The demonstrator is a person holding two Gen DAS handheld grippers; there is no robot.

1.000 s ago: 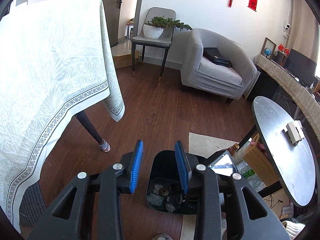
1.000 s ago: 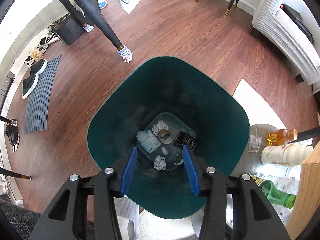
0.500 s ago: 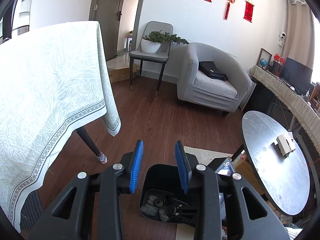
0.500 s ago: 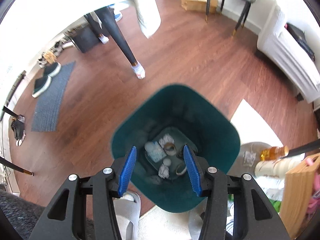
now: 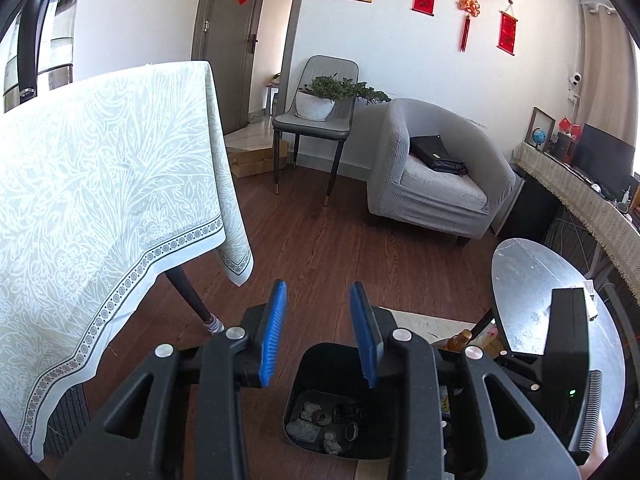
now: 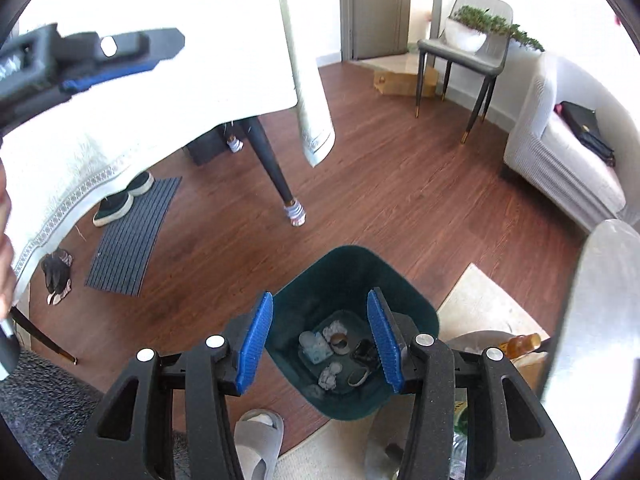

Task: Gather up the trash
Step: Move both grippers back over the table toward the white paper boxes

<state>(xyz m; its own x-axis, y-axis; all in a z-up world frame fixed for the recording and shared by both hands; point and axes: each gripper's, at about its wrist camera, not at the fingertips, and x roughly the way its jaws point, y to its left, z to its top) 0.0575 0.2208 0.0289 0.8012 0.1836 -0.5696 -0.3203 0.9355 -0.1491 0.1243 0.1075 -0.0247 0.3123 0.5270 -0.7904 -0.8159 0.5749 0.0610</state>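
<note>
A dark green bin stands on the wood floor beside a pale rug. Crumpled paper, a tape roll and other small trash lie at its bottom. My right gripper hangs well above the bin's mouth, open, with nothing between its blue pads. In the left wrist view the same bin sits low in the frame with the trash inside. My left gripper is held above and in front of it, its pads apart and empty.
A table with a pale patterned cloth fills the left, its dark leg near the bin. A round grey side table and bottles flank the bin's right. A grey armchair, a doormat with shoes and a slipper are around.
My right gripper has risen away from the bin, which now looks much smaller, and has tilted up toward the room. The left gripper rose a little. Both stayed empty.
</note>
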